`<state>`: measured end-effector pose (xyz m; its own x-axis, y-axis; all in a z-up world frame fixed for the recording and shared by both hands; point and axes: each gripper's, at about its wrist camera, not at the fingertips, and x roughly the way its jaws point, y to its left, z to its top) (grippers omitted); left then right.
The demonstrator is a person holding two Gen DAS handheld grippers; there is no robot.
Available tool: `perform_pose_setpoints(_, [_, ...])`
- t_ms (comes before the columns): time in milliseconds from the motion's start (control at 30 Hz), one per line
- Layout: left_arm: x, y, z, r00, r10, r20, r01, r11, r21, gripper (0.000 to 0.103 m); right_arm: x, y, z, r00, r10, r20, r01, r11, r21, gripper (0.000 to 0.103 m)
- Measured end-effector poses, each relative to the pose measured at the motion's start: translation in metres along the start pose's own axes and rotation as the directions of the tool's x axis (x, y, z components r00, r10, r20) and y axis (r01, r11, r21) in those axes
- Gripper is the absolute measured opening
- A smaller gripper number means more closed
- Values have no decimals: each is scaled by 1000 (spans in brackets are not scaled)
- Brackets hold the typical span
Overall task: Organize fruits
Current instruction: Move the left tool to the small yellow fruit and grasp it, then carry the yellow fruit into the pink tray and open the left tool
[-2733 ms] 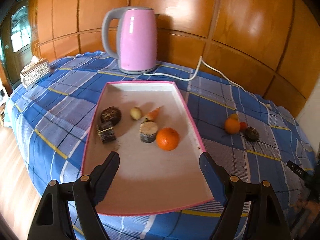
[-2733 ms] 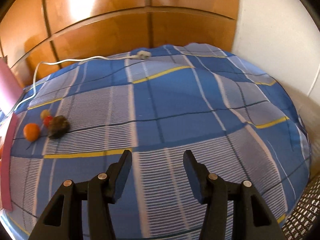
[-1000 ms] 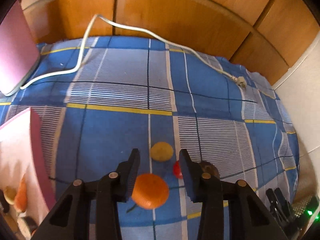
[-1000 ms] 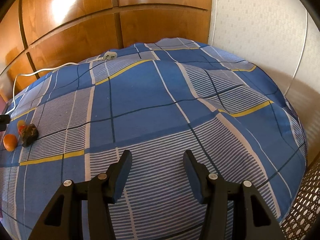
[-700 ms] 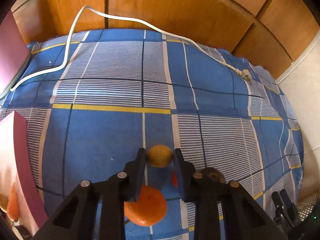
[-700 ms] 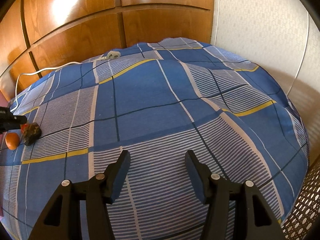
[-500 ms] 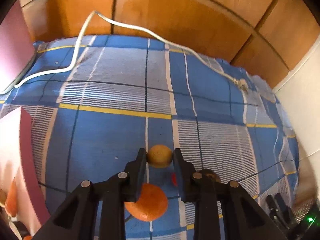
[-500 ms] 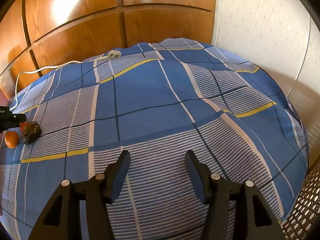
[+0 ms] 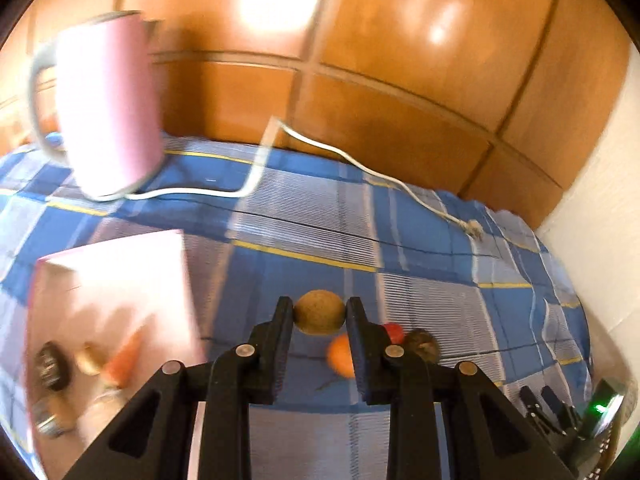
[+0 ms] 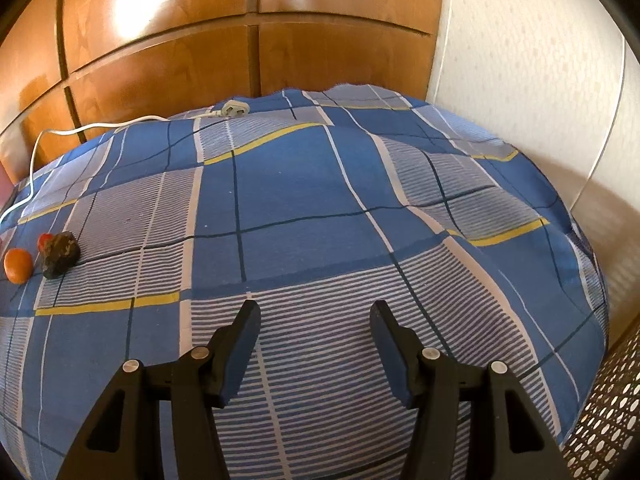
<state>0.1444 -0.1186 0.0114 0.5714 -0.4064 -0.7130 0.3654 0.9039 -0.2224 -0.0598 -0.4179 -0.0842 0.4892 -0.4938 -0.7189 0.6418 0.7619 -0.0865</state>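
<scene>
My left gripper (image 9: 319,312) is shut on a small yellow-brown round fruit (image 9: 319,311) and holds it above the blue checked cloth. Below it lie an orange (image 9: 340,354), a small red fruit (image 9: 393,331) and a dark lumpy fruit (image 9: 422,344). The pink-rimmed tray (image 9: 112,264) is at the left with a carrot (image 9: 126,354), a dark round piece (image 9: 52,364) and other blurred pieces in it. My right gripper (image 10: 314,320) is open and empty over the cloth; the orange (image 10: 18,265), red fruit (image 10: 44,239) and dark fruit (image 10: 60,254) lie far to its left.
A pink kettle (image 9: 106,108) stands behind the tray, its white cord (image 9: 360,166) running right to a plug (image 10: 236,109). Wooden panels (image 9: 360,80) close the back, a white wall (image 10: 540,80) the right. A perforated basket (image 10: 608,420) is at lower right.
My left gripper closed on the yellow-brown fruit, lifted it off the cloth and swung left, bringing the tray and kettle into view. The right gripper has barely moved.
</scene>
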Motion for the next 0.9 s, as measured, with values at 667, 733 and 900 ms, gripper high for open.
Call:
perform_pose_setpoints(667, [-36, 160, -32, 931, 365, 8, -350, 900, -259, 28, -30, 47, 3, 995, 64, 71, -54, 989, -135, 58])
perform_pose_setpoints(733, [-38, 163, -37, 926, 378, 7, -364, 895, -258, 28, -33, 50, 3, 995, 67, 73, -56, 988, -145, 58])
perform_pose_setpoints(900, [-42, 167, -48, 918, 397, 2, -381, 883, -275, 28, -40, 60, 2, 993, 83, 85, -68, 983, -173, 58])
